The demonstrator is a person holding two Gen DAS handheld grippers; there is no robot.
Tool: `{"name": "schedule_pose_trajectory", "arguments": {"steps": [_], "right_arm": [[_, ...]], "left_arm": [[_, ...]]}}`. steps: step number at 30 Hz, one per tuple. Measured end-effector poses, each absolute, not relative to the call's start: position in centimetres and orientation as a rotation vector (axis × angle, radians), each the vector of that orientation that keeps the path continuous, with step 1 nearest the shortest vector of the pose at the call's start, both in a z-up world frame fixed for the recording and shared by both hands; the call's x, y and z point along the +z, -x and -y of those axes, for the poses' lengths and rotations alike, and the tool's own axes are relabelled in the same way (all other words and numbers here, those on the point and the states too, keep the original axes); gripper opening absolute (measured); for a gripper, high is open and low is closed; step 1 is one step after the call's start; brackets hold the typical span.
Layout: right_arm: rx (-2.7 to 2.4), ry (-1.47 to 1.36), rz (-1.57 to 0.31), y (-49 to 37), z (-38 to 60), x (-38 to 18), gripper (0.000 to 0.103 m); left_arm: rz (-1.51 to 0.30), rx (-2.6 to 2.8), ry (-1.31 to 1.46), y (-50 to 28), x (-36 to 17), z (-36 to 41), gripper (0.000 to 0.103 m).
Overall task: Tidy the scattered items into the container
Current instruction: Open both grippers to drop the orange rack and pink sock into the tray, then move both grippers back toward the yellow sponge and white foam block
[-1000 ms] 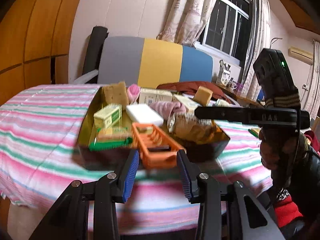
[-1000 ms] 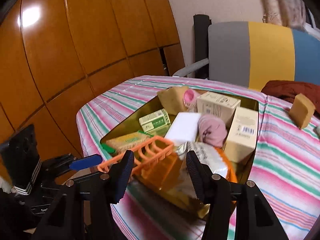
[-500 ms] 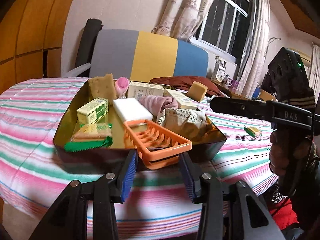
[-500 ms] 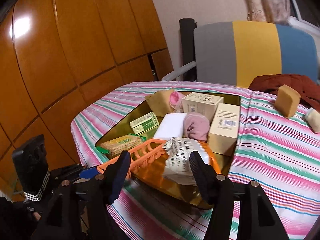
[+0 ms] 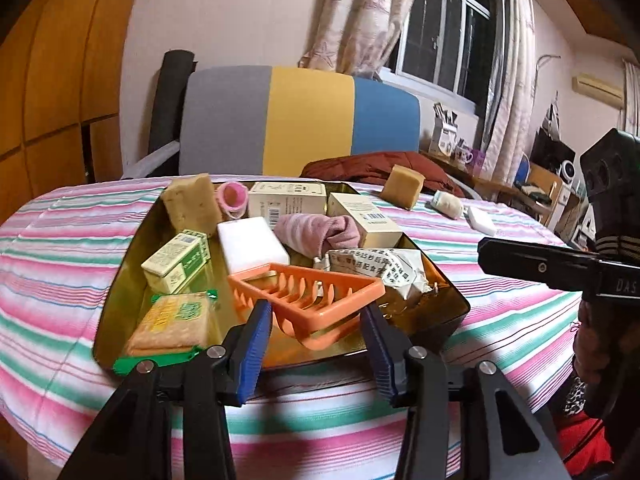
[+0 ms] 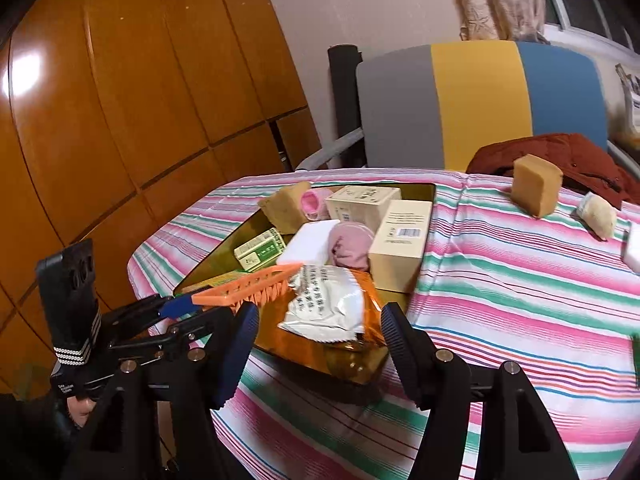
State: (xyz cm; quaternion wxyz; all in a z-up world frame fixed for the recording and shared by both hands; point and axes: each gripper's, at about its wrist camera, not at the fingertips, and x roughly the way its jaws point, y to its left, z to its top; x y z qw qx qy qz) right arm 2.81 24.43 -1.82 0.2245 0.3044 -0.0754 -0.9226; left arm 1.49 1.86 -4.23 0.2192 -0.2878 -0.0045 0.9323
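Both pairs of fingers apart, lately widening, holding nothing. Loose brown block (image 6: 536, 190) far right on desk (image 6: 500, 280), nearer right gripper (image 6: 316, 340) than left gripper (image 5: 316, 344).

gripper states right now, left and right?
Left hand-held gripper: open, jaws just been opening, orange rack loose between them.
Right hand-held gripper: open, jaws just been opening, holding nothing; snack packet lies in the tray beyond.

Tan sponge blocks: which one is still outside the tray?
The tan block on the striped cloth by the red jacket; the other one leans in the tray's far corner.
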Motion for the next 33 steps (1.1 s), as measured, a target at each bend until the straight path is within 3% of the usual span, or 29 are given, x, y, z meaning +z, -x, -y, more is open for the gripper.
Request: {"name": "schedule_pose_trajectory", "arguments": {"steps": [13,27,33], "right_arm": [[-2.624,-0.854,0.333,-3.6,-29.0,-2.7,0.071],[-2.648,-0.862,0.407,-4.4,-31.1,-3.6,0.076],[-2.646,-0.865,0.411,-4.6,-31.1,-3.8,0.076]], "left_arm": [[0.063,2.542,0.872,-2.0,-4.4,-1.8,0.056],[-0.016,2.516,0.967,0.0,-3.4,-4.7,0.066],[0.095,2.523,0.903,-0.1,-2.1,-3.7,0.066]]}}
